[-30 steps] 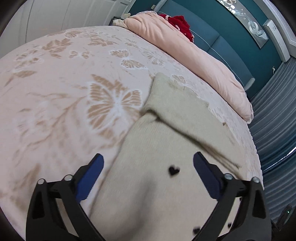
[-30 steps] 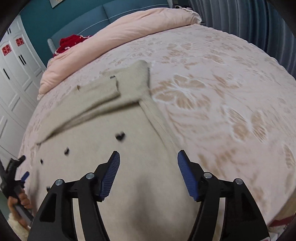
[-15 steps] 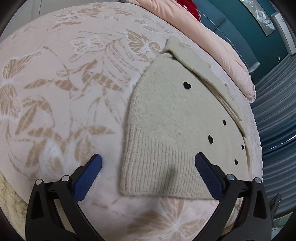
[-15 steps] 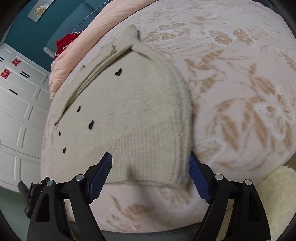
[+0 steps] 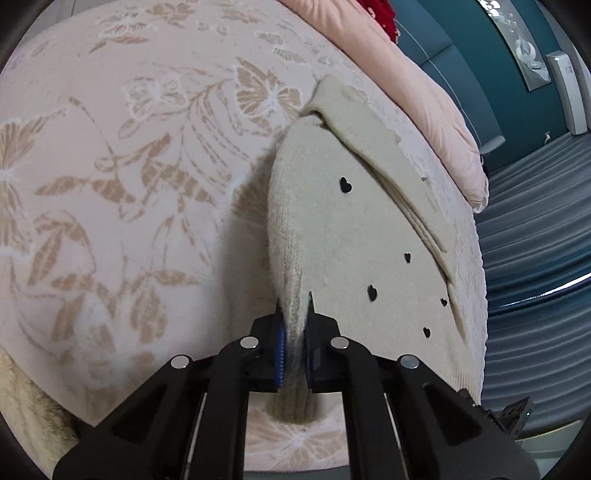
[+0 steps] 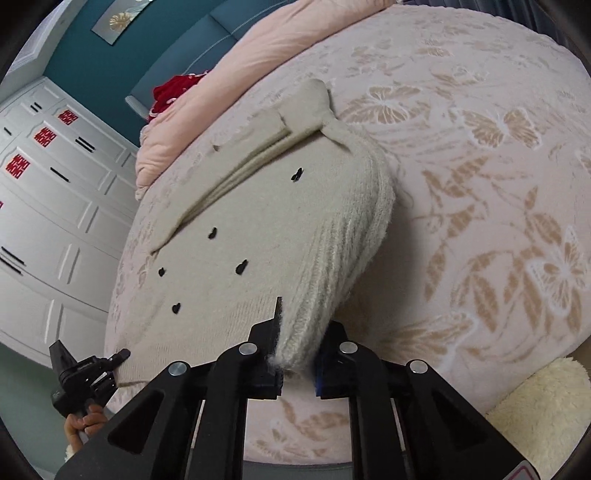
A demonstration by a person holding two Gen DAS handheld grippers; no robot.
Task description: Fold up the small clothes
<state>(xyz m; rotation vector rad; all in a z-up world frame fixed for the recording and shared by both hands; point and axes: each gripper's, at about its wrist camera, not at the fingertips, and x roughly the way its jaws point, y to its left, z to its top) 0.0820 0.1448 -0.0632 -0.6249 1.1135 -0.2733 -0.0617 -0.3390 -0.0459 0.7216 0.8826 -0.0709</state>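
Both grippers had closed from wide open onto the beige knitted sweater with black hearts (image 5: 343, 243).
Left gripper (image 5: 293, 332) and right gripper (image 6: 297, 350) fingers pinched its near ribbed hem corners; soft, light knit, likely to sag.

A pink bedspread (image 5: 129, 184) with tan butterflies and leaves covers the bed. A rolled pink quilt (image 5: 424, 92) lies along its far edge, with a red cloth (image 6: 173, 92) at one end. Behind them stands a teal headboard (image 5: 436, 48) and teal wall with a framed picture (image 6: 118, 18). White cupboard doors (image 6: 48, 206) carry red signs. A cream fluffy rug (image 6: 543, 413) lies beside the bed.
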